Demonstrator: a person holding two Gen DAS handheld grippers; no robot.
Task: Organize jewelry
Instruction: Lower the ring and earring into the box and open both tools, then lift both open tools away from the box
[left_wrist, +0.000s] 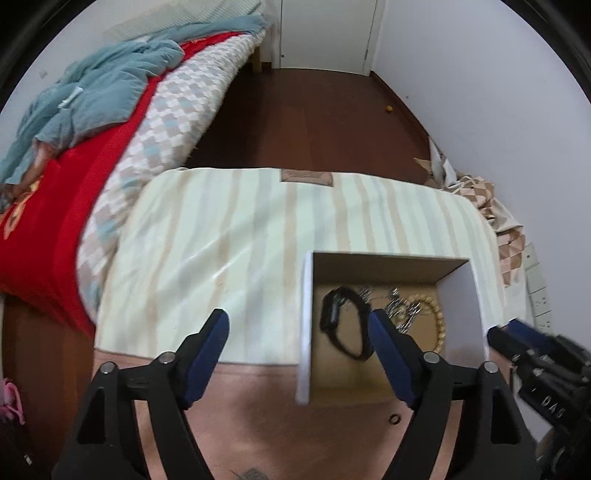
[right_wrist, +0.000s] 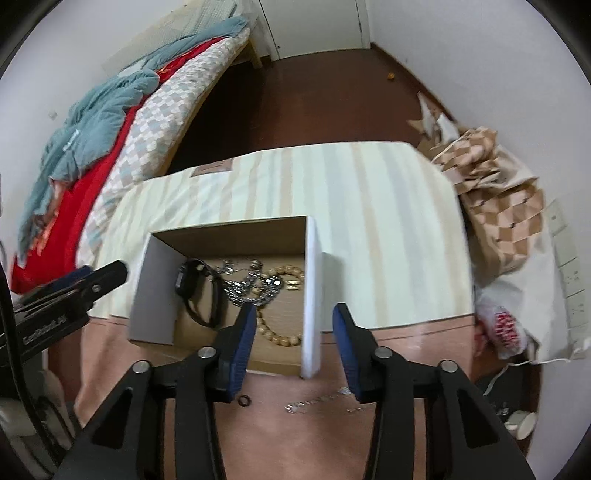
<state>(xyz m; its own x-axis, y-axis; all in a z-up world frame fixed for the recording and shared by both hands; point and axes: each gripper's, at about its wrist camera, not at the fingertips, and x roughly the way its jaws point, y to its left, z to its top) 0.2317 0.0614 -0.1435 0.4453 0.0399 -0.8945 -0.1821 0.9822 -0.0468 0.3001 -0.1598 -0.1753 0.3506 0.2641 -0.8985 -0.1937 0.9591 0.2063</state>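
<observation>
An open cardboard box with white walls stands on the table. Inside lie a black watch, silver chains and a gold bead bracelet. My left gripper is open and empty, straddling the box's left wall. My right gripper is open and empty, straddling the box's right wall. A small dark ring and a thin silver chain lie on the pink table in front of the box.
A striped cloth covers the far table half. A bed with red and blue bedding is at the left. Checkered bags and a white bag lie at the right by the wall.
</observation>
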